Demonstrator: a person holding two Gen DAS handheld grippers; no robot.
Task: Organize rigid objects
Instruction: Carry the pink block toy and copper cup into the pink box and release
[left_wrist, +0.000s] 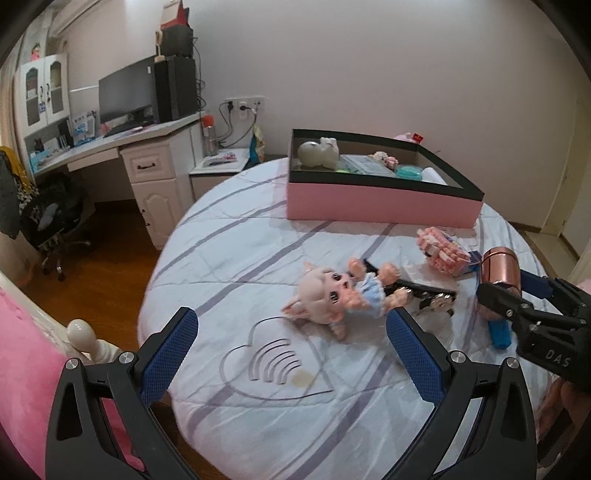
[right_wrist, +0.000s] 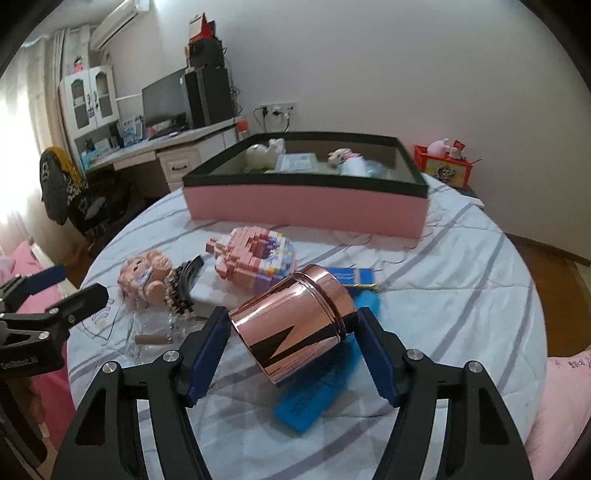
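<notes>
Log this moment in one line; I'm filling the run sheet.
right gripper: jaws around copper jar, tilted | left gripper: open near doll | pink box: partly filled

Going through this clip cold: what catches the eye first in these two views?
The shiny rose-gold canister, tilted between the right gripper's blue pads, fills the right wrist view. Behind it, at the back of the round bed, sits a long pink box with a dark rim, already holding small toys. In the left wrist view, a pink big-eared doll lies ahead of the open left gripper.
</notes>
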